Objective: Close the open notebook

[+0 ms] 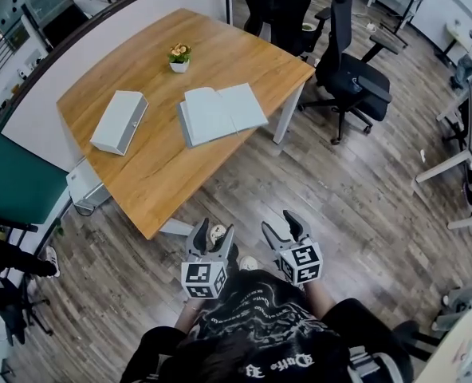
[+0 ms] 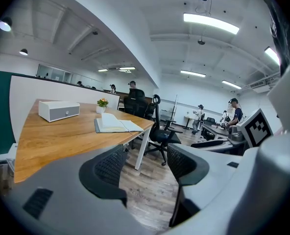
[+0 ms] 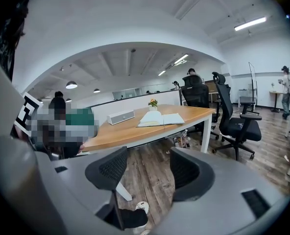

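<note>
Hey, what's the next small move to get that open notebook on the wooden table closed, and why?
Probably step in and carry both grippers forward toward the notebook first. It lies open on the table, while the left gripper and right gripper hang over the floor, short of the table's near edge, both open and empty.

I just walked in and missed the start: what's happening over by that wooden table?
A person stands short of the wooden table, holding the left gripper and right gripper, both open and empty. The notebook lies open on the table, untouched, with a white box and a small flower pot nearby. Closing it has not begun.
</note>
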A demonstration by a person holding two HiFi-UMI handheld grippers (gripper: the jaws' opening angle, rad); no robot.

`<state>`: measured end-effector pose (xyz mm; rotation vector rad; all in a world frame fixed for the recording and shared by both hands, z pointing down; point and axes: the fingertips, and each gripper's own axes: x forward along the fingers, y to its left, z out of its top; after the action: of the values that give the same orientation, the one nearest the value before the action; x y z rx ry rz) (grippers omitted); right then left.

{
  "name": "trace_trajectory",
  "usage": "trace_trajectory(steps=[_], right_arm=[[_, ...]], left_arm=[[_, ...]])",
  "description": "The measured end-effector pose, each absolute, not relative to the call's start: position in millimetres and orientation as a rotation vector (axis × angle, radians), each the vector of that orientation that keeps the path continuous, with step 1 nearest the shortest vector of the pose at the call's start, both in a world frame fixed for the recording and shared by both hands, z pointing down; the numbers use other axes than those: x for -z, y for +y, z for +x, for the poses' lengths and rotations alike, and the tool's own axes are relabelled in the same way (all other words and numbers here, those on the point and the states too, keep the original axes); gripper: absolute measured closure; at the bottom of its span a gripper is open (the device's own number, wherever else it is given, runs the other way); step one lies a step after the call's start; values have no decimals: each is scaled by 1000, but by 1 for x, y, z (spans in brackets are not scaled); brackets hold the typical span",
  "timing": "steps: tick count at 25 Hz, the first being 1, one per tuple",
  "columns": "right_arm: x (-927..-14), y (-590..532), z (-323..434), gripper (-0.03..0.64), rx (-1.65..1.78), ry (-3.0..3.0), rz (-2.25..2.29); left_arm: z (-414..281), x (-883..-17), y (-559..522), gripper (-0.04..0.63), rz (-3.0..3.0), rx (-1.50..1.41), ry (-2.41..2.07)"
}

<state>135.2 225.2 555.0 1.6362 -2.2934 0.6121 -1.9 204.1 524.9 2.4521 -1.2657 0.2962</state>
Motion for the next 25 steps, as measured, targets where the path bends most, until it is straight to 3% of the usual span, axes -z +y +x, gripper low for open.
trace_trajectory(steps=[9,25], right_arm=[[-569,190,162,353,-694,-2204,1763],[-556,29,155,374,-643,-2139,1786]], left_arm=[[9,-539,150,291,2471,-326,-1210],[16,-534,-24,291,2501,-300,-1131]])
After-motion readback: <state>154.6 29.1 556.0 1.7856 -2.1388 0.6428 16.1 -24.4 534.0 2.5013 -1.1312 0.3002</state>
